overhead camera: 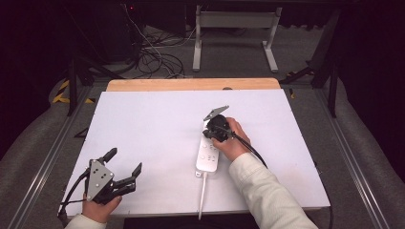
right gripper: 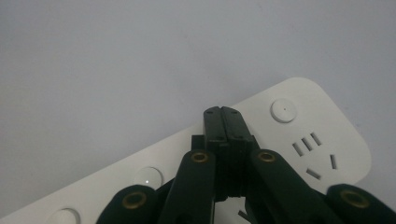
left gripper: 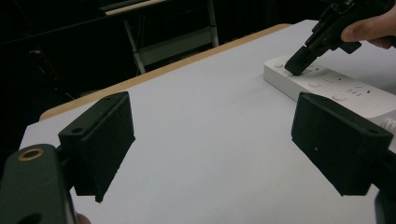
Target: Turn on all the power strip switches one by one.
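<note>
R gripper, jaws clenched w/ nothing between, tip down on far end of white power strip mid-table, prob pressing a switch btn; L gripper idle near front-left, jaws released; next: small straight push, then lift

- White table: flat surface under both sets of fingers.
- Wooden edge strip: along the table's far side.
- Grey metal frame, cables: on the floor beyond.
</note>
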The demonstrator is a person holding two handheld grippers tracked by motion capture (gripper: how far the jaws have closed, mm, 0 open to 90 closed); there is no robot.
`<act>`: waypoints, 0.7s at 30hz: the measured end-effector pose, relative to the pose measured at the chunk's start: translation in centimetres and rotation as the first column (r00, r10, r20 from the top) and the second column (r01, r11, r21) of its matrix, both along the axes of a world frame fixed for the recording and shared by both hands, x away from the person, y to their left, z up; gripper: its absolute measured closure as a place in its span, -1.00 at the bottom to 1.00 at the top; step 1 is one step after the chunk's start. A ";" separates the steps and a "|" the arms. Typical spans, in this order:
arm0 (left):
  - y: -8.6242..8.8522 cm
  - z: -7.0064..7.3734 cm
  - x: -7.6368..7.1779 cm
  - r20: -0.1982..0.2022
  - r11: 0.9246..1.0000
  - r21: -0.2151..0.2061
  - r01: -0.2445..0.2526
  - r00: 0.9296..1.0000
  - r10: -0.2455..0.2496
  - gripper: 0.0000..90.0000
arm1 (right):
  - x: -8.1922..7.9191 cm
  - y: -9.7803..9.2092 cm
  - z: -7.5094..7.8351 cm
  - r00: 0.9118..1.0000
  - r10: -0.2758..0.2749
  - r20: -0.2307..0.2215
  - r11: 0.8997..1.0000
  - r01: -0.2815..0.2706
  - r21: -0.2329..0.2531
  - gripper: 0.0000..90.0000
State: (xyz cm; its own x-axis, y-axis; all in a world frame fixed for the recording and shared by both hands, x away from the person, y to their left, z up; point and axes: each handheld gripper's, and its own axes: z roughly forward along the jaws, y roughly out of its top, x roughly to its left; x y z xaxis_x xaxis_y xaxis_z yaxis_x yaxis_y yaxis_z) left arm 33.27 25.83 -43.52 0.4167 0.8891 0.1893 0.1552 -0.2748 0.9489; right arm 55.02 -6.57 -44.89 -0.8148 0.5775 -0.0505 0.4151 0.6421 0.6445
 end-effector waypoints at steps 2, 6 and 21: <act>0.0 0.0 0.0 -0.002 1.000 -0.002 0.000 1.000 0.000 -0.70 | 0.0 0.0 0.0 1.000 -0.003 -0.001 1.000 0.003 0.000 1.00; 0.0 0.0 0.0 -0.004 1.000 -0.003 0.003 1.000 -0.003 -0.70 | -0.1 0.1 -0.1 1.000 -0.010 0.004 1.000 0.010 -0.003 1.00; 0.1 0.0 0.1 -0.002 1.000 -0.004 -0.001 1.000 0.001 -0.70 | 0.1 -0.9 2.7 0.999 -0.001 0.049 0.995 -0.004 0.097 1.00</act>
